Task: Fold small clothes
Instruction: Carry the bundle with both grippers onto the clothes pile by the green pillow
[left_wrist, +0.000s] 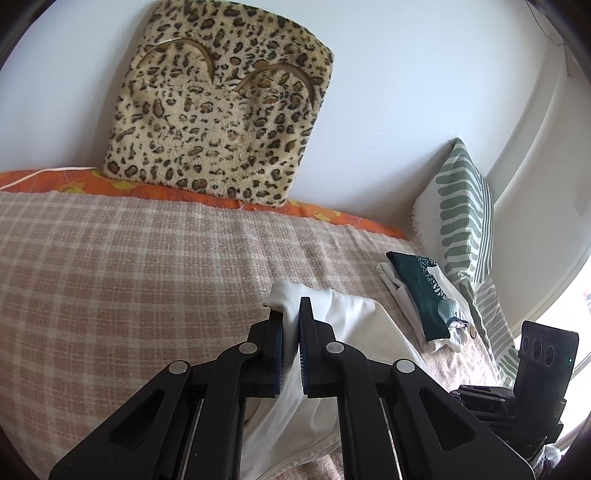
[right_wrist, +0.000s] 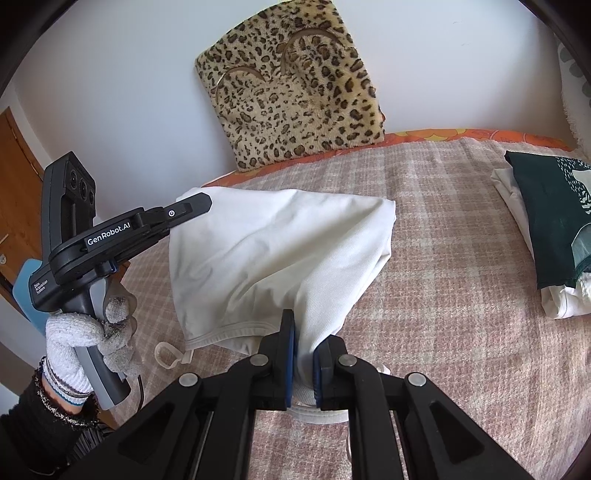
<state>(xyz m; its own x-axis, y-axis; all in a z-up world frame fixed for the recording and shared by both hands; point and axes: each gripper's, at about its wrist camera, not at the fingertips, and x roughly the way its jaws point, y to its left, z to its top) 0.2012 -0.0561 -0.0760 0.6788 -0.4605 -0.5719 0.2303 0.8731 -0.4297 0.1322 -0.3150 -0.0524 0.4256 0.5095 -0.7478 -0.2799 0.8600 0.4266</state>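
White cotton garment (right_wrist: 280, 243), a small soft piece with a ribbed hem and thin strap loops, hangs between our two claws above the plaid beige bed blanket (right_wrist: 443, 258), so we judge this piece to be mid-fold and not yet laid down flat.

Nearest to us, the right claw (right_wrist: 303, 358) pinches a bunched part of the garment close to its ribbed hem, the blue pads pressed on the cloth from both sides. The cloth rises from there up and to the left, to the left claw (right_wrist: 192, 206), which we hold in a gloved hand (right_wrist: 88, 332) and which has its tip at the upper edge. In the left wrist view the left claw (left_wrist: 291, 332) is closed on a fold of the same white cloth, the rest trailing down under the claw to the blanket.

Farther off on the right lies a folded pile (right_wrist: 546, 229), a dark green printed piece on top of white ones, which we take for work already done. Behind it all, a leopard-print plush cushion (right_wrist: 295, 96) leans on the white wall.
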